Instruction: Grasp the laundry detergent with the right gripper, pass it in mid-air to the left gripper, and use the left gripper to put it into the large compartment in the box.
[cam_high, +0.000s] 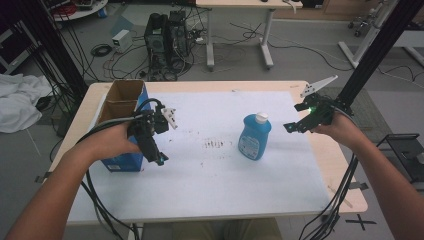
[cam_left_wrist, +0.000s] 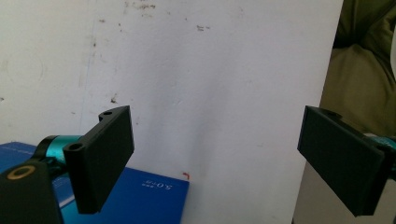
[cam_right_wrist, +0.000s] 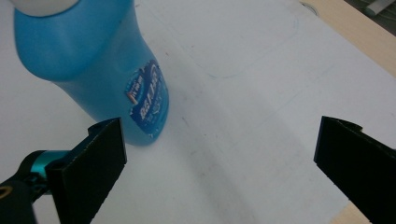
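A blue bottle (cam_high: 255, 138) with a white cap stands upright on the white sheet (cam_high: 215, 170), right of the middle. In the right gripper view the bottle (cam_right_wrist: 93, 60) rises at the upper left, just beyond the left jaw. My right gripper (cam_high: 294, 126) hovers to the bottle's right, open and empty, as the right gripper view (cam_right_wrist: 224, 172) also shows. My left gripper (cam_high: 160, 157) hangs open over the sheet beside an open blue cardboard box (cam_high: 122, 102). In the left gripper view its jaws (cam_left_wrist: 233, 158) stand wide apart, with the box's blue side (cam_left_wrist: 140, 196) below.
The sheet covers most of a light wooden table (cam_high: 330, 155). Brown specks (cam_high: 215, 145) mark the sheet's middle. On the floor beyond the table stand a computer tower (cam_high: 167, 40) and loose cables. A black frame post (cam_high: 380, 45) rises at the table's right.
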